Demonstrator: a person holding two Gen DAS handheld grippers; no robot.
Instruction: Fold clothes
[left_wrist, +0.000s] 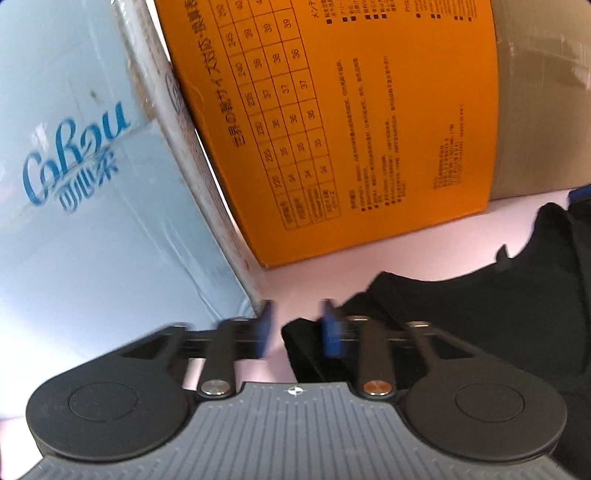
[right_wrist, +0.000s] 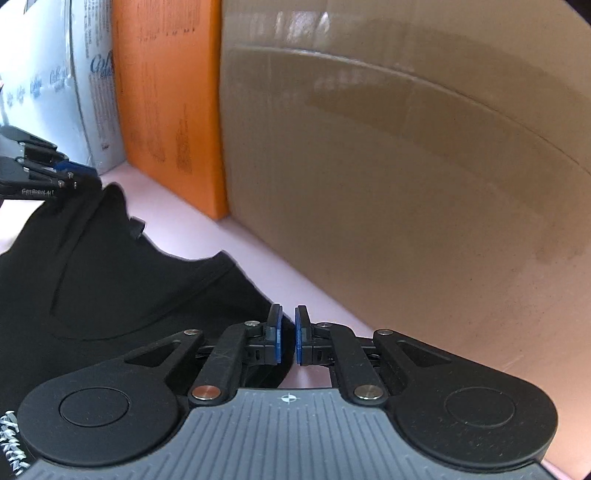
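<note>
Centrally, lies spread on the pink table (left_wrist: 424, 240): a black garment (left_wrist: 461, 325), filling the lower right of the left wrist view and the left half of the right wrist view.

Left gripper (left_wrist: 299, 328), at the bottom middle of its own frame: blurred, jaws parted to a moderate gap with pink table showing between the blue pads (left_wrist: 330, 332). Right-hand pad sits over the garment's near edge; a dark fold of cloth reaches into the gap from below, but no pad presses on it as far as the blur allows. Appears too at the upper left of the right wrist view, just at a raised corner of the garment; whether it touches the cloth there cannot be told.

Right gripper (right_wrist: 288, 338), bottom middle of its frame: jaws narrow, only a slim slit between the pads, pale table visible through it, nothing pinched. Left-hand pad borders the garment's edge.

Behind, along the back of the table: a light-blue carton (left_wrist: 92, 221) with blue lettering at left, an orange box (left_wrist: 351, 129) printed with a size table at centre, a plain brown cardboard box (right_wrist: 406, 184) filling the right.
</note>
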